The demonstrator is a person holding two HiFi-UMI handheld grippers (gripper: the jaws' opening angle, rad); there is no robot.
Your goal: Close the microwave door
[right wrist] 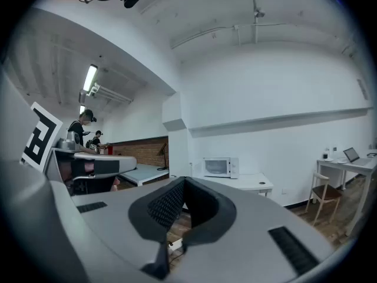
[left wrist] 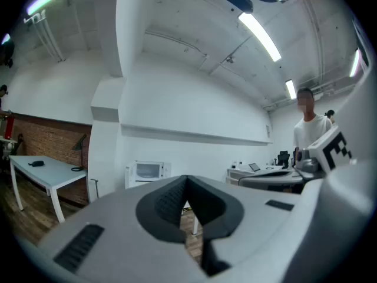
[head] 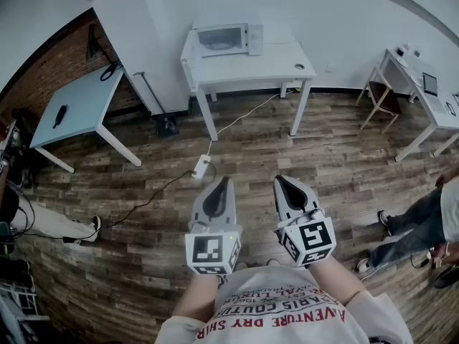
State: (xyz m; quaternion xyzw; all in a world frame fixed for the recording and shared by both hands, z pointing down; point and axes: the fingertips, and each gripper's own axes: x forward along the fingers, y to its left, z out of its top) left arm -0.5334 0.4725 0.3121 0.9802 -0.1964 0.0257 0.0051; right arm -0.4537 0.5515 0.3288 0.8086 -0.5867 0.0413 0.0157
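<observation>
A white microwave (head: 228, 39) stands at the back of a white table (head: 251, 67) against the far wall, a few steps ahead of me. Its door (head: 188, 57) hangs open, swung out to the left past the table's corner. The left gripper view shows the microwave (left wrist: 147, 171) small and distant, and the right gripper view shows the microwave (right wrist: 220, 167) likewise. My left gripper (head: 227, 180) and right gripper (head: 279, 180) are held side by side in front of my chest, pointing toward the table. Both are shut and hold nothing.
A power strip (head: 201, 166) and its cable lie on the wooden floor between me and the table. A pale table (head: 75, 106) stands at the left, a chair (head: 380, 95) and a desk (head: 430, 102) at the right. A person (head: 416, 224) stands at the right edge.
</observation>
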